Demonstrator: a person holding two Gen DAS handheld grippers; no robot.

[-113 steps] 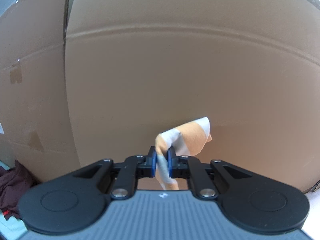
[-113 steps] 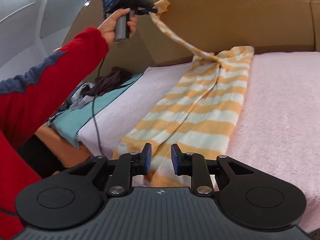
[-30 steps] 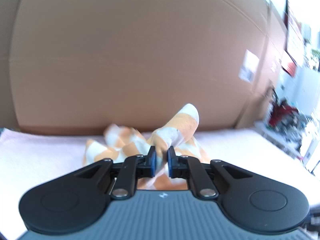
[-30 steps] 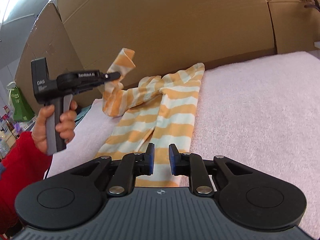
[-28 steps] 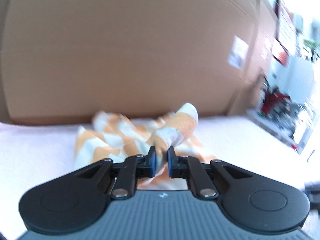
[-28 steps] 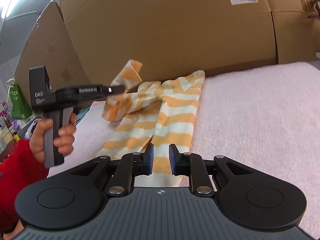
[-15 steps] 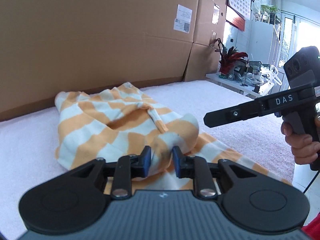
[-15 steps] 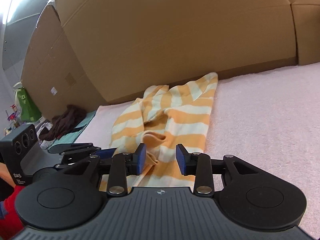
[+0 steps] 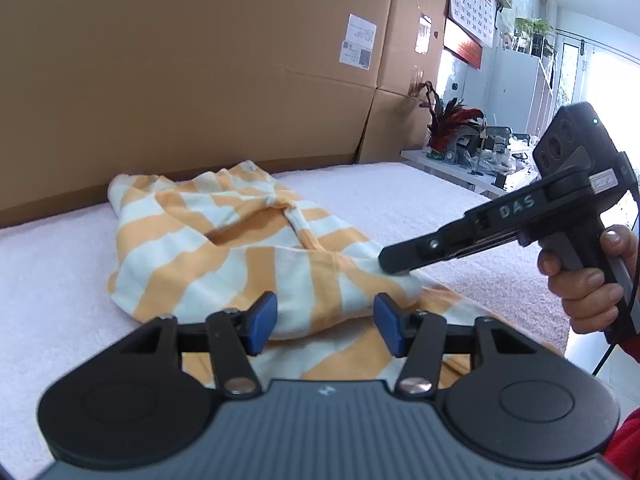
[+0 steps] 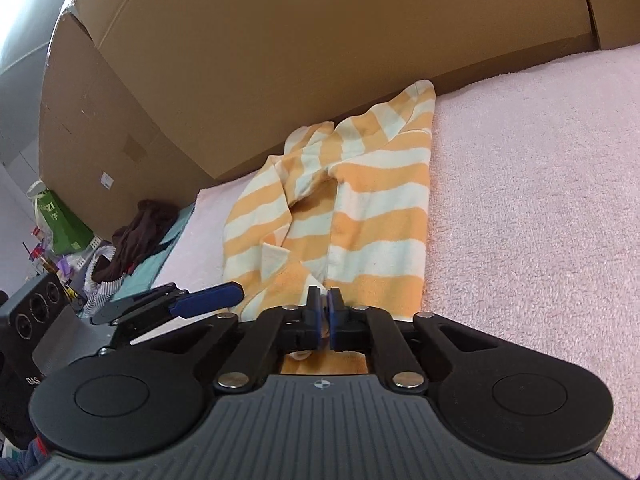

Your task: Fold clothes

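Our striped garment (image 10: pixel 360 208) lies on the pink-towelled counter (image 10: pixel 540 200), its near hem hidden behind our grippers. Our right hand-held gripper (image 10: pixel 324 308) is clenched on that hem. Our left hand-held gripper (image 9: pixel 324 320) is opening, pads clear of the cloth. Cardboard boxes (image 9: pixel 200 80) stand behind.

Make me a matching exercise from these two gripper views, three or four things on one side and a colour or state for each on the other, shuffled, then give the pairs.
Things:
1. left gripper
2. right gripper
3. striped garment
4. towel surface

Colours or states:
A. pale pink
B. jaws apart and opening, cloth lying loose between them
C. orange and white, lying folded over itself
D. jaws shut on the cloth's near edge

Pairs: 1-B, 2-D, 3-C, 4-A
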